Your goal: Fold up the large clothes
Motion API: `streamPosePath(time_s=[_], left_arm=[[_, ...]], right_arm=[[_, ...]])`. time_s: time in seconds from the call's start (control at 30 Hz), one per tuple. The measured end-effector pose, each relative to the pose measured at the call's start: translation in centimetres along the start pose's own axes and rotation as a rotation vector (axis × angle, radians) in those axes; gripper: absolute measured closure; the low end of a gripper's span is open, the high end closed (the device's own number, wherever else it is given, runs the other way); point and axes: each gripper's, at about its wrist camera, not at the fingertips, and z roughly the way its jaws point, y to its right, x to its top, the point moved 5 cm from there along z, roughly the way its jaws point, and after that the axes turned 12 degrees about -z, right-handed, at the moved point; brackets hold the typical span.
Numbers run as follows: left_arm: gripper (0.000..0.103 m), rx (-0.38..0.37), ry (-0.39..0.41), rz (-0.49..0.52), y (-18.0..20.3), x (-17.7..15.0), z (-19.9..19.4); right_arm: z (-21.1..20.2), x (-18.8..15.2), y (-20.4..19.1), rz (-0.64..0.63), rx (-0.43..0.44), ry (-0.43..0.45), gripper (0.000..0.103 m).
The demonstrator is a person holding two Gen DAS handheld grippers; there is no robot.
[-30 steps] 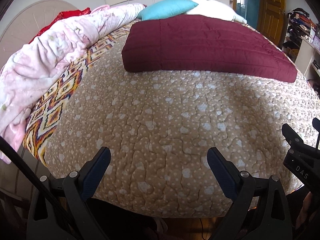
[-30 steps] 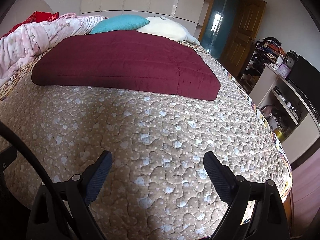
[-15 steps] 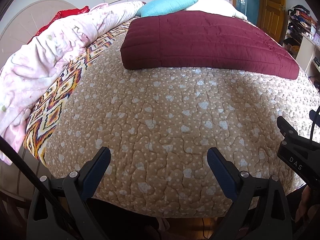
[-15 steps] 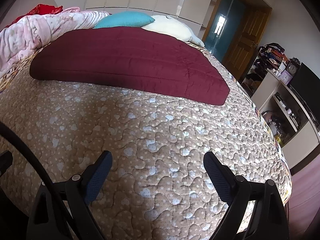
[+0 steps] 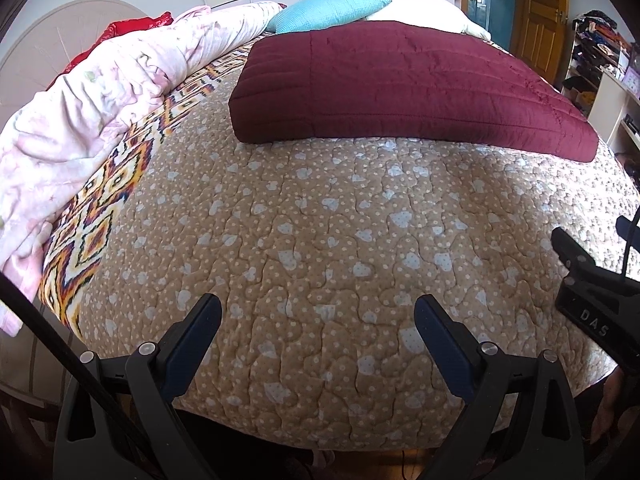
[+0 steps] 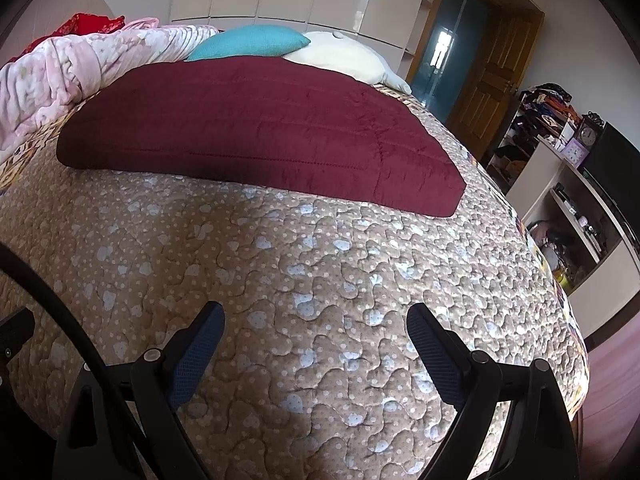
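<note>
Left gripper (image 5: 318, 312) wide open, nothing between its fingers, hovering over near edge of the tan quilt (image 5: 340, 240) that covers the bed. Right gripper (image 6: 314, 322) same: jaws spread wide, empty, above the quilt's near part; its black body also shows at the right edge of the left view. Tan quilt is heart-and-dot patterned, spread flat, near edge hanging over the bed's foot. Maroon quilted blanket (image 5: 400, 88) folded into a thick slab, lying across the far half on top of the tan quilt, well apart from both grippers. Pink floral comforter (image 5: 92, 120) bunched along the bed's left side over a diamond-pattern sheet (image 5: 104, 216). Teal pillow (image 6: 248, 42) and white pillow (image 6: 344, 60) side by side behind the maroon blanket. Wooden door (image 6: 486, 80) and cluttered shelves (image 6: 568, 184) to the right.
</note>
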Motion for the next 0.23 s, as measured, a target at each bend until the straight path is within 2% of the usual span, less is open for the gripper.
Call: streamPosePath(time_s=[0.23], left_arm=[[0.006, 0.024, -0.004, -0.001, -0.22, 0.15, 0.57]], right_arm=[[0.31, 0.20, 0.39, 0.008, 0.004, 0.000, 0.008]])
